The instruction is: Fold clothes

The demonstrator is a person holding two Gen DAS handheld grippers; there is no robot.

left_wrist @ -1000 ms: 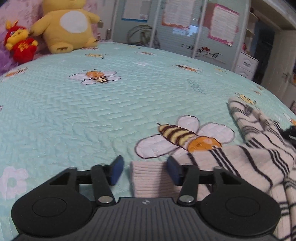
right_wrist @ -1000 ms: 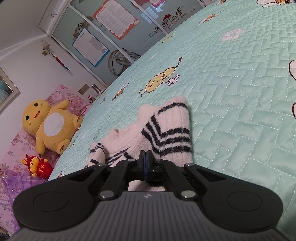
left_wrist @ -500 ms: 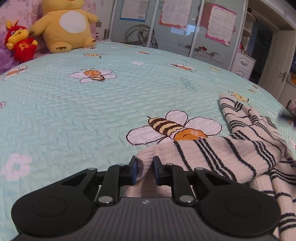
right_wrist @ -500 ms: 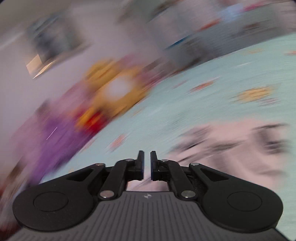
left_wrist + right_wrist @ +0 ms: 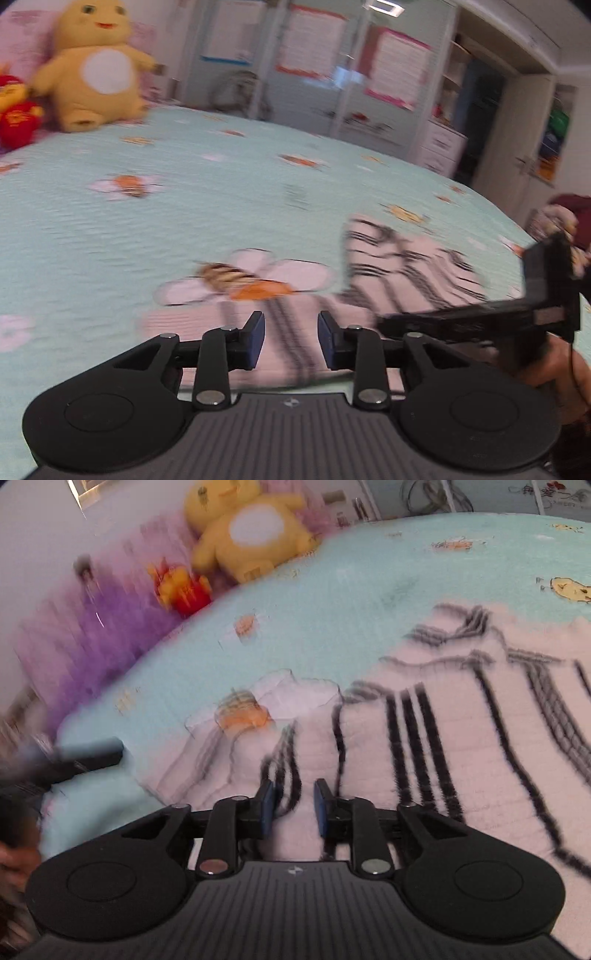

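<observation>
left wrist view: striped sweater (image 5: 399, 273) lies lengthwise rightward; both hand-held grippers, left (image 5: 291, 338) and right (image 5: 294, 808), just parted, gripping nothing.

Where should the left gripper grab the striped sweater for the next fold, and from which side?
Probably the plain ribbed end of the striped sweater, the part nearest the left gripper. It lies flat on the quilt with its edge free on the open side, so come in low from there. The left gripper's jaws have just been opening; nothing is pinched.
</observation>
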